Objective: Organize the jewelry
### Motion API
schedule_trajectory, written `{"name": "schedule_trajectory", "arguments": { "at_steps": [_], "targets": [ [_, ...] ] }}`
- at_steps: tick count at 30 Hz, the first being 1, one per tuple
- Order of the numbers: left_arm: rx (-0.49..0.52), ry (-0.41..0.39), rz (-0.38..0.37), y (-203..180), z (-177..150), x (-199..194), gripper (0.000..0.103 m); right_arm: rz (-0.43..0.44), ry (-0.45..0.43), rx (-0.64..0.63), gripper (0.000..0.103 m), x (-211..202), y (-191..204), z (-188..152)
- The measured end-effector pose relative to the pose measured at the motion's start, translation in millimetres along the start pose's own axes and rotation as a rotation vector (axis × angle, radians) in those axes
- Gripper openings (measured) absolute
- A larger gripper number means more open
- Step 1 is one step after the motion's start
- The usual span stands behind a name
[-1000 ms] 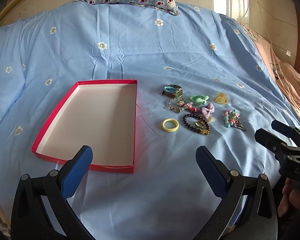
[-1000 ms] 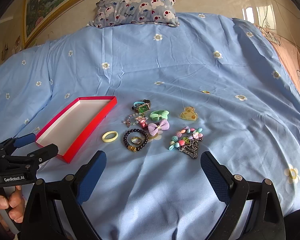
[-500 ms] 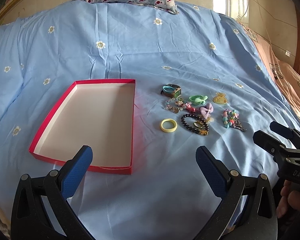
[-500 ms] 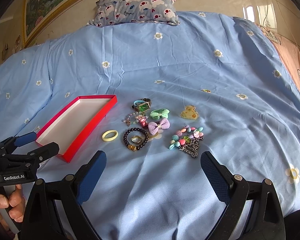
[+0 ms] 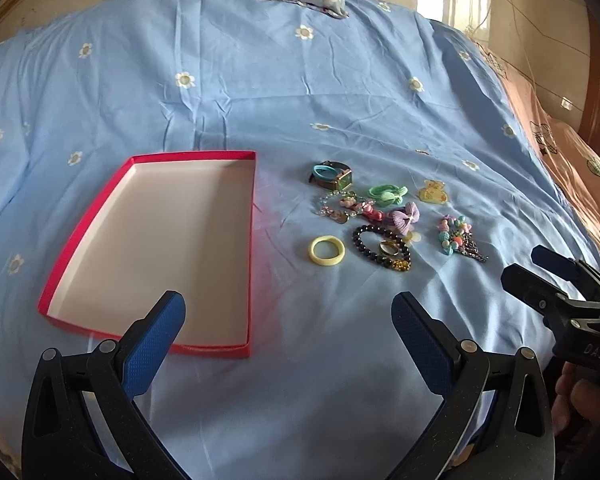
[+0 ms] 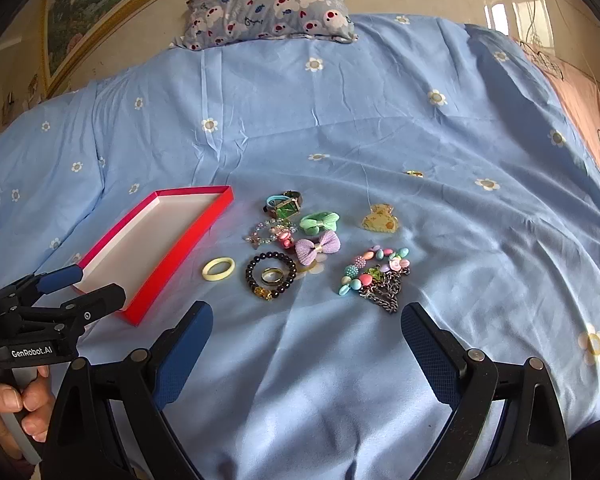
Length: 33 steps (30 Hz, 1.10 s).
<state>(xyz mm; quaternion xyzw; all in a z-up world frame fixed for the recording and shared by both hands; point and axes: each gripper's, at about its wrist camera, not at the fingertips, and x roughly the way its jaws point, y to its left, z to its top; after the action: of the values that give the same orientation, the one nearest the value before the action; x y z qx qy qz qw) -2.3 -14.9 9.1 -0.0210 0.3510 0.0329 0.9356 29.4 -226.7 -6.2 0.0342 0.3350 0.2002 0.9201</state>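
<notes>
Left wrist view: the left gripper (image 5: 288,320) hangs wide open and empty above the sheet (image 5: 260,92), its left pad over the near edge of the red box (image 5: 252,264). The box lies empty, open side up, probably as the place for the jewelry. The pieces sit in a cluster just right of it: yellow ring (image 5: 326,251), bead bracelet (image 5: 381,247), watch (image 5: 332,175). The right gripper (image 5: 556,280) shows at the right edge, apart from them.

Right wrist view: the right gripper (image 6: 306,332) is also spread wide, holding nothing, aimed at the cluster, likely to pick first. The charm chain (image 6: 376,276) lies nearest its right pad; the purple bow (image 6: 318,247) and green bow (image 6: 319,222) lie beyond. Nothing is in the box yet.
</notes>
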Motion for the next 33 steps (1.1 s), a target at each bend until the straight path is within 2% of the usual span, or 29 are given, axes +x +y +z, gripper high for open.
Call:
{"name": "schedule_trajectory", "arguments": {
  "at_steps": [11,17,22,26,30,33],
  "targets": [
    [0.044,0.049,-0.054,-0.6,22.1,24.4,0.095,0.005,0.034,0.033,0.095,14.9,-15.1,12.6],
    [0.063,0.079,-0.084,-0.6,34.6,41.7,0.087,0.002,0.051,0.043,0.089,26.8,-21.9,24.1],
    [0.086,0.112,-0.094,-2.9,39.8,57.2,0.082,0.000,0.080,0.053,0.078,39.7,-27.8,31.5],
    [0.107,0.145,-0.103,-5.3,42.3,72.1,0.077,-0.010,0.114,0.054,0.074,51.8,-33.5,32.6],
    [0.126,0.174,-0.111,-9.0,44.3,85.4,0.073,-0.039,0.166,0.068,0.060,66.8,-43.6,31.1],
    [0.140,0.190,-0.119,-13.1,44.3,94.4,0.070,-0.045,0.190,0.081,0.055,71.5,-49.7,28.4]
  ]
}}
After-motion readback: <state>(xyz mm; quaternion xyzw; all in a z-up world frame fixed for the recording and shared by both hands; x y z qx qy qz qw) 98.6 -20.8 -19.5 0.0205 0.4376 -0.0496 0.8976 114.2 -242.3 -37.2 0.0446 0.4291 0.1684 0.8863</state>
